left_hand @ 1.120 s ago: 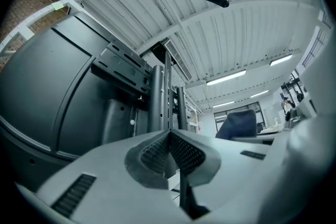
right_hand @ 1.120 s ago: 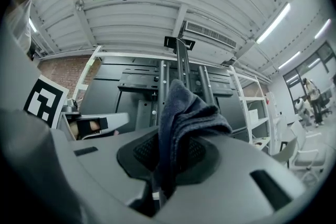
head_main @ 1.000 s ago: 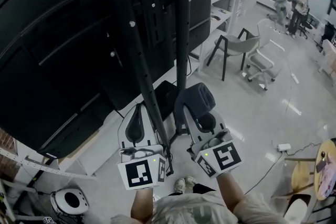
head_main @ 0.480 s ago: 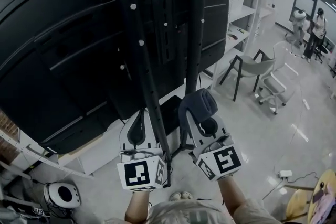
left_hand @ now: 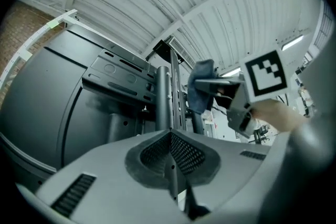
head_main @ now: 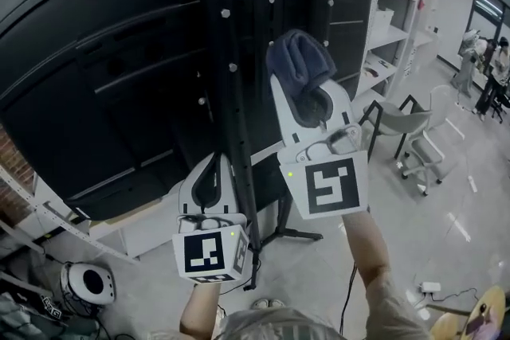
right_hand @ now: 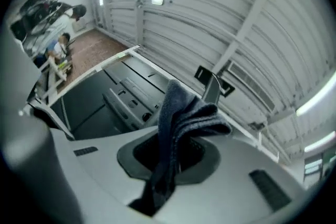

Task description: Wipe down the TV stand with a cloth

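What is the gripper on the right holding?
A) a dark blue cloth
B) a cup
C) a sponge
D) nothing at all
A: the right gripper has its jaws shut on a dark blue cloth, which sticks up out of them in folds.

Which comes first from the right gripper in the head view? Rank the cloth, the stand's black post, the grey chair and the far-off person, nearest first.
1. The cloth, held in the fingers of the right gripper.
2. The black post, just behind the cloth.
3. The grey chair, down on the floor to the right.
4. The person, far right, across the room.
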A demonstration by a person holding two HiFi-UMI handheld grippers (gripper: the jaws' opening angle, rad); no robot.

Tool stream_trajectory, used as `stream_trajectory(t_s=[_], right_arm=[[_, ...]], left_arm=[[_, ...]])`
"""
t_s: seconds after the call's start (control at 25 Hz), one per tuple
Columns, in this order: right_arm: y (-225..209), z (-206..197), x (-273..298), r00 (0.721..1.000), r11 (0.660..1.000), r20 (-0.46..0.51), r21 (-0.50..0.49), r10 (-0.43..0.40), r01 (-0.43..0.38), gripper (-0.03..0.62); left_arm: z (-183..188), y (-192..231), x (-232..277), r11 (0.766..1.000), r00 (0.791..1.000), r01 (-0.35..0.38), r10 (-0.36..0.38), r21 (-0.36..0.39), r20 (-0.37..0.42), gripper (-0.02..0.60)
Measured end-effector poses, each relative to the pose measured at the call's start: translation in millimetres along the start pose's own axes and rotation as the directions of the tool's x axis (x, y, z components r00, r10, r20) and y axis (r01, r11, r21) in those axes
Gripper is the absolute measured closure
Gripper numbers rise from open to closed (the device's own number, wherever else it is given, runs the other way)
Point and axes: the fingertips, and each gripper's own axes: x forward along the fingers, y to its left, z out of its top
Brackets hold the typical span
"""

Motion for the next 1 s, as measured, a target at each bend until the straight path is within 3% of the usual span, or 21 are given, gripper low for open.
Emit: stream_trajectory(t_s=[0.08,0.2,0.28,0.44,0.56,0.68,0.8,1.0], right_arm=[[-8,26,23,0.999,0.99,0.042,-0.14,-0.02,0.026,0.537],[-13,58,49,0.994,0.948,0.105,-0.312,-0.023,0.055,0.537],[-12,71,63,0.992,0.898,0.126,-0.434,-0.023,0.076,0.537],[-3,80,87,0.994,0.762,0.103,-0.642,-0.02,0.082,0.537],[4,79,96,0.995,0.691,0.09,-0.717,-0.035,0.089,0.537],[9,75,98,0.996,0.643,0.079,-0.761,-0.044,0.089,0.537],[14,68,98,0.998,0.629,0.055,-0.775,-0.035,0.065,0.537],[21,61,98,1.0,0.668,-0.009,-0.744,0.016,-0.017,0.537]], left_arm=[[5,3,-2,1.0,1.0,-0.011,0.011,0.011,0.003,0.568],[8,9,-5,0.999,1.0,-0.028,0.028,0.016,0.009,0.568],[8,13,-7,0.999,0.999,-0.04,0.04,0.016,0.009,0.568],[9,19,-13,0.998,0.998,-0.059,0.059,0.01,0.008,0.568],[11,24,-18,0.997,0.997,-0.071,0.071,0.004,0.01,0.566],[13,28,-22,0.997,0.997,-0.079,0.08,-0.004,0.016,0.566],[13,30,-24,0.997,0.996,-0.082,0.082,-0.007,0.023,0.566],[13,30,-27,0.996,0.996,-0.085,0.085,-0.011,0.019,0.566]])
